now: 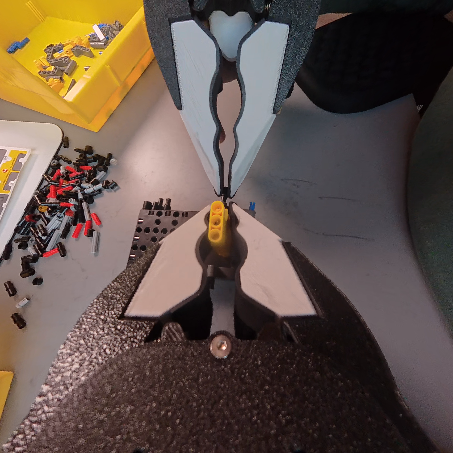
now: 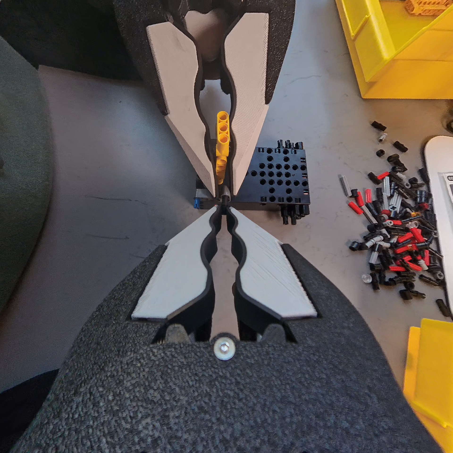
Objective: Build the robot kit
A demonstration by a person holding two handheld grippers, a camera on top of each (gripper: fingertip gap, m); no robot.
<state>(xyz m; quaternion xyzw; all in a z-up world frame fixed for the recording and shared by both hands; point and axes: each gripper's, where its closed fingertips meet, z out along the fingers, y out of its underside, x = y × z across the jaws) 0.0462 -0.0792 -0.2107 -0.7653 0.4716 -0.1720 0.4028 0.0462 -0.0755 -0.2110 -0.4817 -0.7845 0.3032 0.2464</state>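
My left gripper (image 1: 221, 206) is shut on a yellow beam with round holes (image 1: 217, 226), gripped along its length above the table. It comes in from the top of the right wrist view (image 2: 224, 194), with the beam (image 2: 222, 137) between its fingers. My right gripper (image 2: 223, 208) is shut on a small black pin (image 2: 224, 199). It comes in tip to tip from the top of the left wrist view (image 1: 224, 193). The pin (image 1: 223, 195) is at the end of the beam. I cannot tell whether it is inside a hole.
A black block with many holes (image 2: 279, 176) lies on the grey table just under the grippers, with a blue pin (image 2: 196, 203) at one end. A pile of black, red and grey pins (image 1: 63, 203), a yellow bin of parts (image 1: 73, 61) and a white tray (image 1: 24, 137) lie to the side. Only a small space, under 4 cm, lies between the two pairs of fingers.
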